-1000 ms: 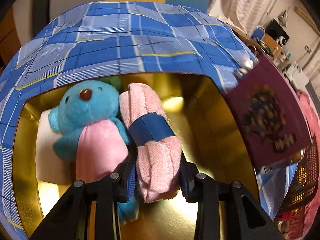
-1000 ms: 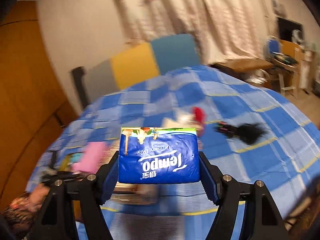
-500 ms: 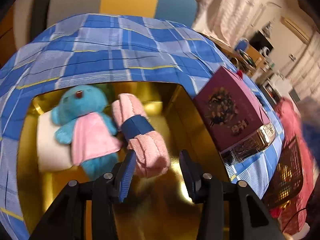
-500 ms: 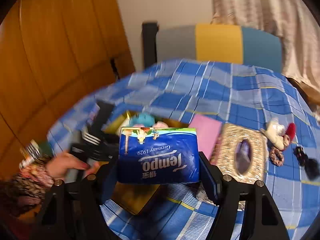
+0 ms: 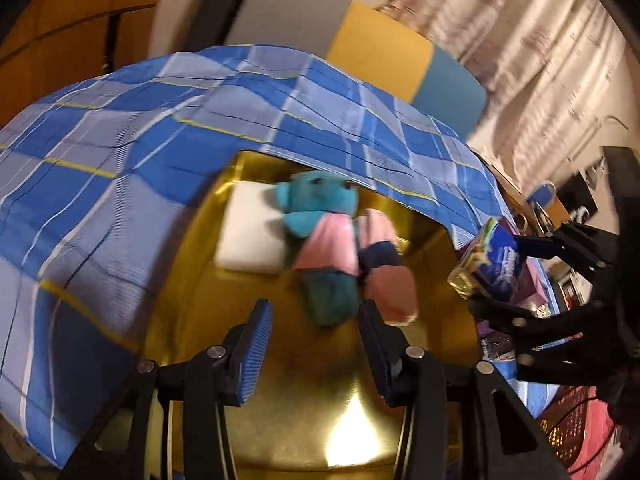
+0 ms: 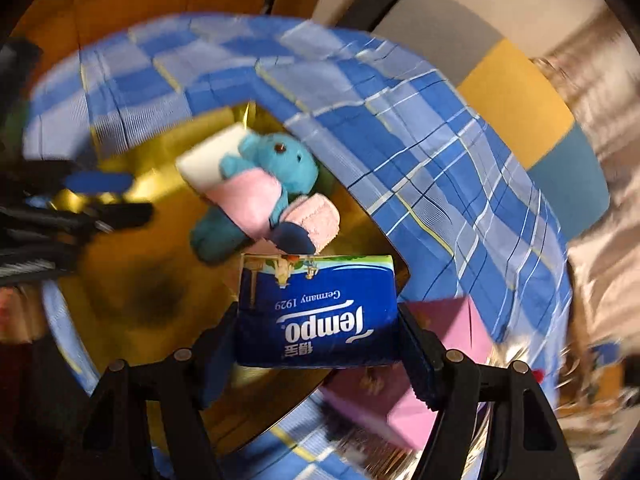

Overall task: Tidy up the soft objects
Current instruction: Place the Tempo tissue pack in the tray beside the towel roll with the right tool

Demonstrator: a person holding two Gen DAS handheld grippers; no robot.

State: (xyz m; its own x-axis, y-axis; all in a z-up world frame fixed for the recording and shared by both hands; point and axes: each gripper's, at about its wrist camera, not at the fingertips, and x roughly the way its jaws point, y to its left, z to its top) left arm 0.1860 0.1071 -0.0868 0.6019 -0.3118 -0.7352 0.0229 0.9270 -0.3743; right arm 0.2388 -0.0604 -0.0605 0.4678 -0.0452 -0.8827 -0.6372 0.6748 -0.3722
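Observation:
An open gold box (image 5: pixel 328 408) (image 6: pixel 120 276) holds a blue plush toy in a pink shirt (image 5: pixel 320 216) (image 6: pixel 280 160). Beside the toy lies a rolled pink towel with a navy band (image 5: pixel 384 268) (image 6: pixel 314 220), and under the toy's head a white block (image 5: pixel 248 236) (image 6: pixel 208 156). My left gripper (image 5: pixel 316 344) (image 6: pixel 100 182) hovers open over the box's near part, nothing between its pads. My right gripper (image 6: pixel 318 332) (image 5: pixel 496 276) is shut on a blue Tempo tissue pack (image 6: pixel 320 312) (image 5: pixel 496 260), held above the box's right edge.
A blue plaid cloth (image 5: pixel 120 152) (image 6: pixel 440 152) covers the table around the box. A purple box (image 6: pixel 448 332) lies by the gold box's right side. A chair with a grey, yellow and blue back (image 5: pixel 360 48) stands behind, and a dark mesh basket (image 5: pixel 568 420) at lower right.
My left gripper let go of the pink towel roll, which now lies in the box, and drew back. My right gripper swung the tissue pack over to the gold box while rolling.

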